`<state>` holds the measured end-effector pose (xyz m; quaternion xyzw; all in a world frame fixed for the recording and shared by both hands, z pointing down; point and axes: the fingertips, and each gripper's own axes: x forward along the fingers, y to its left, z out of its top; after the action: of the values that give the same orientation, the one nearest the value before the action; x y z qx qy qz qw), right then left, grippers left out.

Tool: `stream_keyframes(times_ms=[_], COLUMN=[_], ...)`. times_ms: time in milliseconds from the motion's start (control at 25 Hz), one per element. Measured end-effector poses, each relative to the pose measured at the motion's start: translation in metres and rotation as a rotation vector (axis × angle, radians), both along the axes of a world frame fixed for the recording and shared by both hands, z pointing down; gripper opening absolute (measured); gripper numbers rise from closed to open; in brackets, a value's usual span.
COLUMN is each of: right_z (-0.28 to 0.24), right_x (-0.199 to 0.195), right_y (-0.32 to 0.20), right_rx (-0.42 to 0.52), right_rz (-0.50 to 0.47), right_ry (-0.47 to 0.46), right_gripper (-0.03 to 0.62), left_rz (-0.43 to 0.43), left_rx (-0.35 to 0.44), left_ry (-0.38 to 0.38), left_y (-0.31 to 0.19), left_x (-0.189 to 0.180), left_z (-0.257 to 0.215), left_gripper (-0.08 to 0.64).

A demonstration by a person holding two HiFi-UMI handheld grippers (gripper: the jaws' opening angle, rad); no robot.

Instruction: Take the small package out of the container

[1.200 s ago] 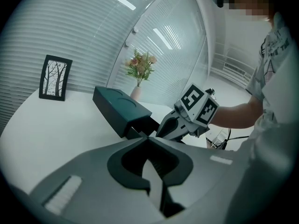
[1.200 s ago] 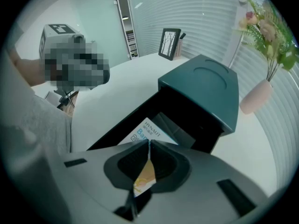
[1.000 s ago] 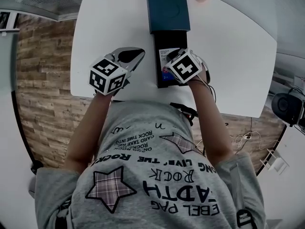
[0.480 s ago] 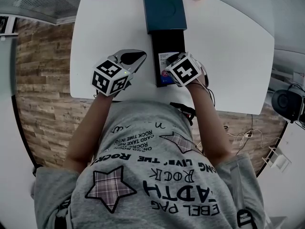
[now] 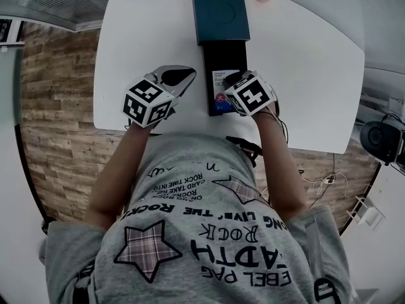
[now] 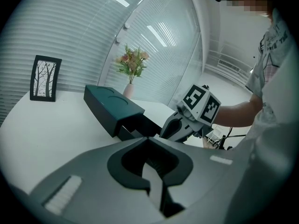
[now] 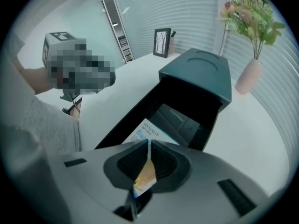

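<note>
A dark teal box (image 5: 220, 8) lies on the white table (image 5: 145, 37) with its black drawer (image 5: 223, 54) pulled out toward me. The small white and blue package (image 5: 219, 88) sits in that drawer; in the right gripper view the package (image 7: 149, 130) has its near edge pinched between the jaws. My right gripper (image 7: 147, 149) is shut on it, seen as right gripper (image 5: 235, 88) in the head view. My left gripper (image 5: 179, 76) rests shut and empty on the table left of the drawer; left gripper (image 6: 150, 146) holds nothing.
A framed picture (image 6: 45, 78) stands at the table's far left corner. A vase of flowers (image 7: 250, 71) stands behind the box. The table's near edge runs just under both grippers. Cables and a black device (image 5: 381, 141) lie on the floor at right.
The right gripper has shifted slightly toward me with the package edge in its jaws. The left gripper has stayed where it was.
</note>
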<state>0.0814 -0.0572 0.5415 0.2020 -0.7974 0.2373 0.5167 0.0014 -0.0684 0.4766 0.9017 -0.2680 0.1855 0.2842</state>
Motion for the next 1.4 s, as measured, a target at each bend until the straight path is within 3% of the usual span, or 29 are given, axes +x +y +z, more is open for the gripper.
stream_keyframes(times_ms=[240,560,640,720,1040,1400], right_z=[-0.018,-0.022,-0.019,-0.015,-0.003,0.001], right_x=[-0.005,-0.019,-0.021,-0.022,-0.022,-0.024], right_y=[-0.018,-0.029,-0.029,-0.027,-0.010,-0.005], right_rx=[0.055,0.096,0.084,0.061,0.004,-0.058], right_rz=[0.009,-0.130,-0.152,-0.193,-0.413,-0.486], right_ry=[-0.089,-0.083,-0.084,-0.076,-0.003,0.021], right_gripper=[0.026,0.027,0.039,0.152,0.173,0.176], left_rz=[-0.005,-0.022,-0.028,-0.035,-0.059,-0.057], left_rx=[-0.003,-0.003,-0.004,-0.005,-0.009,-0.017], left_ry=[0.000,0.002,0.003,0.004,0.009,0.015], left_y=[0.001,0.004,0.005,0.004,0.005,0.009], left_x=[0.000,-0.005,-0.006,-0.009,-0.017,-0.016], left_z=[0.000,0.000,0.000,0.000,0.001,0.001], left_gripper=[0.011,0.011,0.011,0.011,0.011,0.011])
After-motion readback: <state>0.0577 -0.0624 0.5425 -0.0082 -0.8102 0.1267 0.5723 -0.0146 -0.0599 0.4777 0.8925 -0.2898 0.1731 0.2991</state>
